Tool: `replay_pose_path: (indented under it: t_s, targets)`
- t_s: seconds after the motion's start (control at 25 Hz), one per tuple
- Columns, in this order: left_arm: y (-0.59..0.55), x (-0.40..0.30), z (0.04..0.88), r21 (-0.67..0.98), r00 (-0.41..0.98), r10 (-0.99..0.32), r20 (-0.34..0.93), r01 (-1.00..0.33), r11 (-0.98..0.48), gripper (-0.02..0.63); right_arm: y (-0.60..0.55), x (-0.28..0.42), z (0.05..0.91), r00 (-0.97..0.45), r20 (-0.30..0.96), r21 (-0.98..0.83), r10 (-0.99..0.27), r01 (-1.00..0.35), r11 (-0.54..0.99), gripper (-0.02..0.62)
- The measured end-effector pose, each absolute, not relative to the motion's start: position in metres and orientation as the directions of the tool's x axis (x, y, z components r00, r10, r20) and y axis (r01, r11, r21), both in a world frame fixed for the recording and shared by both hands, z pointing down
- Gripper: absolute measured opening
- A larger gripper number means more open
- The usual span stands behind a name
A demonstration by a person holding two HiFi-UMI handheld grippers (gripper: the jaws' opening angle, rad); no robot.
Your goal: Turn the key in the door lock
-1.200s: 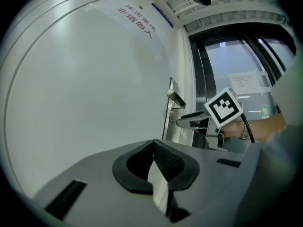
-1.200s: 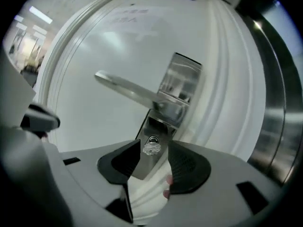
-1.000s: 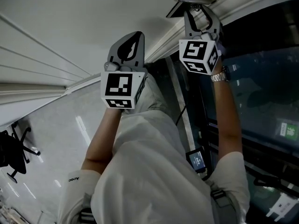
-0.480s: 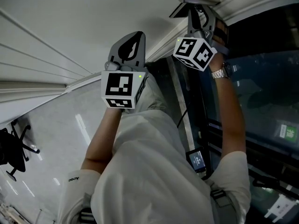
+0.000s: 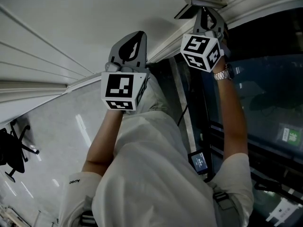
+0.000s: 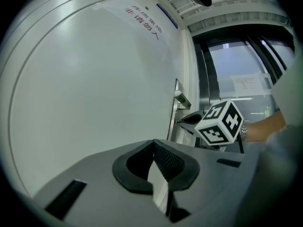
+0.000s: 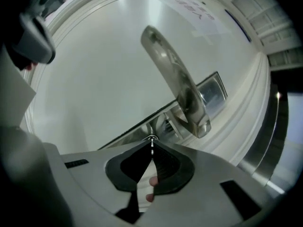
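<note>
The key (image 7: 151, 137) sits in the steel lock plate (image 7: 210, 94), just under the door handle (image 7: 171, 65), near the frame-side edge of the door (image 7: 94, 79). It's small, thin, stiff metal and likely slippery, so pinch its flat head close to the plate. The right gripper (image 7: 151, 143) has just been closing, and its tips now nip what looks like that key. The left gripper (image 6: 154, 146) hangs apart, jaws together, empty.

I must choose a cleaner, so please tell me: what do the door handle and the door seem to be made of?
Door handle: probably metal, polished; it mirrors the light in bright streaks. Door: smooth white panel with a soft sheen, perhaps painted metal or laminate; I cannot tell which.
</note>
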State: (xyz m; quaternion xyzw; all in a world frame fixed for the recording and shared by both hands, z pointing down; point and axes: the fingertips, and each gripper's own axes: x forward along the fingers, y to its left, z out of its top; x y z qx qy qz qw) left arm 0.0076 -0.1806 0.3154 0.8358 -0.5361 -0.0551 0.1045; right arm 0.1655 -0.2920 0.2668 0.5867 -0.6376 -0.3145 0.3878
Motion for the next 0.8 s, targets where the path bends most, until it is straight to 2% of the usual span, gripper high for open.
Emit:
replay_pose_path:
  t_s: [0.2, 0.4, 0.6, 0.8]
  targets:
    - [-0.181, 0.007, 0.316, 0.238, 0.419, -0.908, 0.02, -0.884, -0.403, 0.009, -0.294, 0.168, 0.265, -0.062, 0.225, 0.625, -0.972, -0.756, 0.193, 0.014]
    - [-0.181, 0.007, 0.317, 0.237, 0.422, -0.906, 0.023, -0.883, -0.405, 0.009, -0.296, 0.174, 0.263, -0.157, 0.311, 0.275, -0.937, -0.929, 0.247, 0.014]
    - [-0.181, 0.006, 0.316, 0.238, 0.417, -0.909, 0.024, -0.885, -0.4, 0.009, -0.296, 0.179, 0.262, -0.265, 0.346, -0.089, -0.9, -0.964, 0.25, 0.015]
    - [-0.18, 0.007, 0.317, 0.237, 0.418, -0.908, 0.025, -0.885, -0.401, 0.009, -0.297, 0.181, 0.263, -0.415, 0.321, -0.485, -0.851, -0.844, 0.228, 0.014]
